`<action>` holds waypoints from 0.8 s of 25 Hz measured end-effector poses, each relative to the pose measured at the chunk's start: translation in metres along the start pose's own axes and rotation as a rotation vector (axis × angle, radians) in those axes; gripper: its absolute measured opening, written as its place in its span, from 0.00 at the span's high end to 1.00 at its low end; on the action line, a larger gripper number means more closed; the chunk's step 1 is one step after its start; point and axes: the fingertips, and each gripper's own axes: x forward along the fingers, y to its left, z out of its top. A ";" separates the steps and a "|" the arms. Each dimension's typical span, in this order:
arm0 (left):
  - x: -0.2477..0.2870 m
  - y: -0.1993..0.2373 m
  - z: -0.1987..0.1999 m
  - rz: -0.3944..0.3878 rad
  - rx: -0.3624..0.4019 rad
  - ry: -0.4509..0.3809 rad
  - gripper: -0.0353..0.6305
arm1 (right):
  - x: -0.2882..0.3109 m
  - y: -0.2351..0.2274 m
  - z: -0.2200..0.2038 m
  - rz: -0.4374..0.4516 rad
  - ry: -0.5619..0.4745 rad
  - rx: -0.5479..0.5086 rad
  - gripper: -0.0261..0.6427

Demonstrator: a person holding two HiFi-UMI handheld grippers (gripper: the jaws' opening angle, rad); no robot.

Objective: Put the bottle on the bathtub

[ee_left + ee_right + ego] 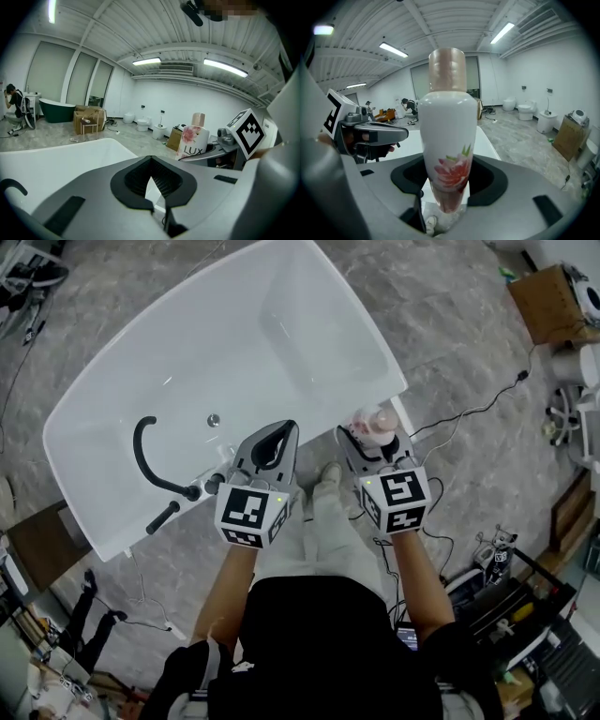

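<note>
A white bottle [380, 421] with a pink cap and a flower print stands upright in my right gripper [373, 435], which is shut on its lower body. It hangs just off the near right corner of the white bathtub [281, 334]. In the right gripper view the bottle [449, 131] fills the middle, between the jaws. In the left gripper view the same bottle [193, 138] shows at the right. My left gripper [285, 426] is shut and empty, over the tub's near rim beside the faucet.
A black curved hose [143, 451] and tap handle [161, 517] sit at the tub's near left end, a drain [214, 420] in its floor. Cables [469, 413] trail over the grey floor at right. A cardboard box [548, 301] stands far right.
</note>
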 end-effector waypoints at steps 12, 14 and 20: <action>0.032 0.031 -0.081 -0.008 -0.028 0.104 0.93 | 0.060 0.005 -0.081 0.013 0.102 0.036 0.60; 0.037 0.034 -0.095 -0.010 -0.029 0.127 0.93 | 0.067 0.001 -0.094 0.011 0.120 0.033 0.60; 0.045 0.046 -0.132 0.011 -0.046 0.177 0.93 | 0.090 -0.002 -0.129 0.029 0.165 0.023 0.60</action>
